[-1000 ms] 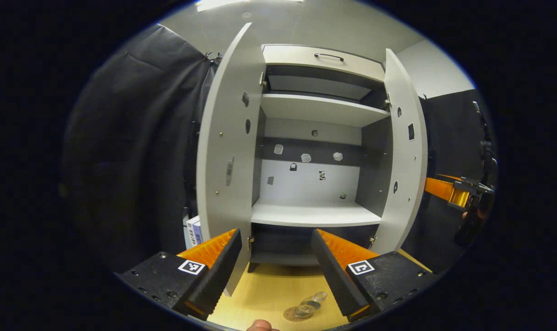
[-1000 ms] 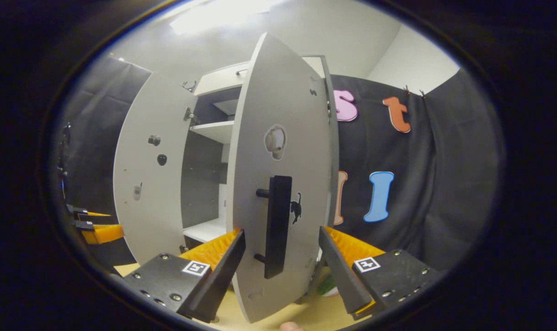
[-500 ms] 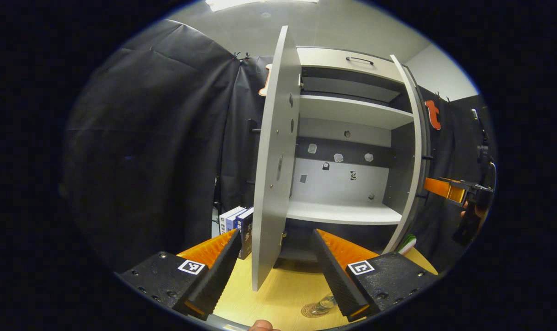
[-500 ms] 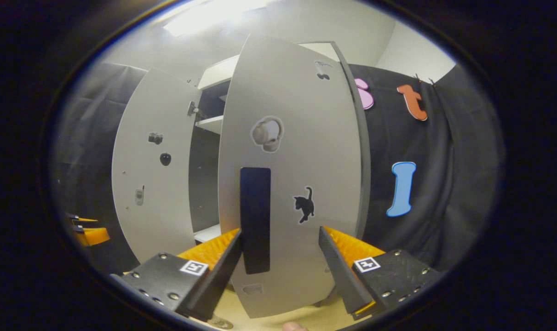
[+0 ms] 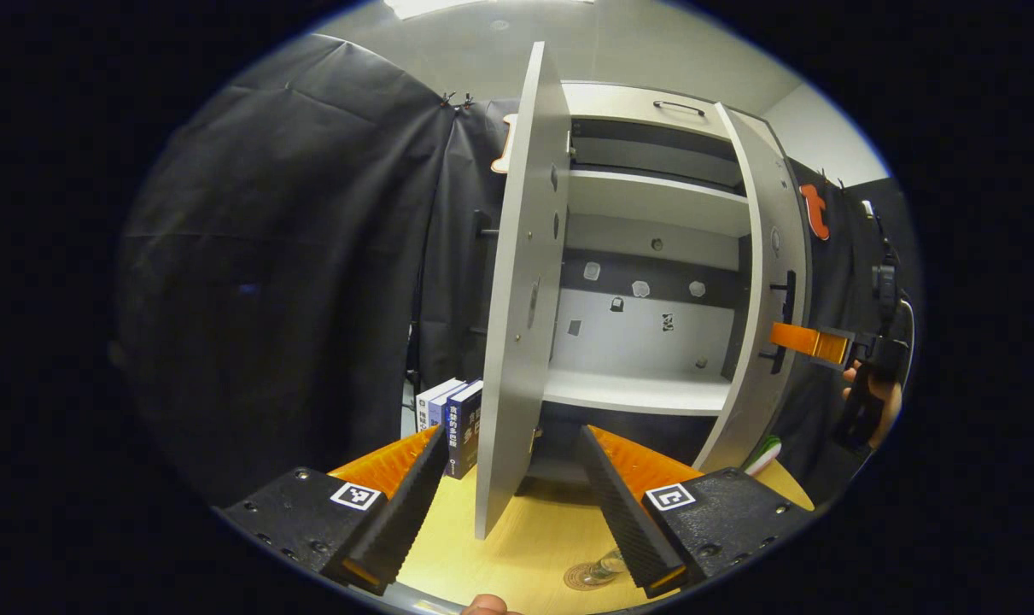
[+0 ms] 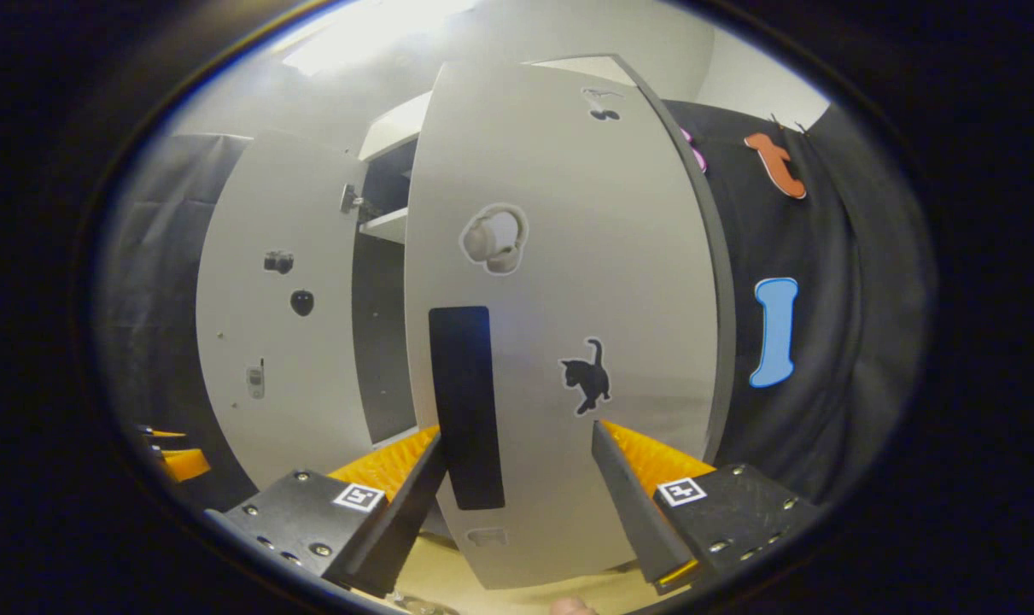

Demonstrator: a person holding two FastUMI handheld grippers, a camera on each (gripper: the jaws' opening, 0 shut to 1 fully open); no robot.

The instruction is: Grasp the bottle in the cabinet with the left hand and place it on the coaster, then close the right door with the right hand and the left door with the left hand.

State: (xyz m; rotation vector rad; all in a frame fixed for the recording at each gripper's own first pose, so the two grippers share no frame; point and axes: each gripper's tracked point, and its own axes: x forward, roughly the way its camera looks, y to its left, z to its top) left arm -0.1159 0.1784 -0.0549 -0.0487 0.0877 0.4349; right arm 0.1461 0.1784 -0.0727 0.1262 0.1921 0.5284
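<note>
Grey board makes up both cabinet doors, and the right gripper (image 6: 517, 478) is held level against the front of the right door (image 6: 559, 282), its jaws spread wide with the door's dark upright handle (image 6: 467, 406) just inside its left finger; whether either finger touches the handle or the panel cannot be told. In the left gripper view this gripper (image 5: 811, 342) reaches in from the far right, next to the handle on the right door (image 5: 768, 282), with the hand (image 5: 879, 397) that holds it partly lost at the edge.

The left gripper (image 5: 512, 504) hovers low over the pale wooden table (image 5: 525, 547), jaws wide and empty, pointing at the near edge of the left door (image 5: 521, 290), which stands open edge-on between its fingers.

The bottle (image 5: 606, 564) is clear and hard to make out; it sits on the round coaster (image 5: 583, 576) on the table, near the camera, half hidden by the left gripper's right finger. The cabinet (image 5: 645, 256) interior shows bare shelves. A few books (image 5: 452, 418) stand to the left of the cabinet, partly hidden by the left door.
</note>
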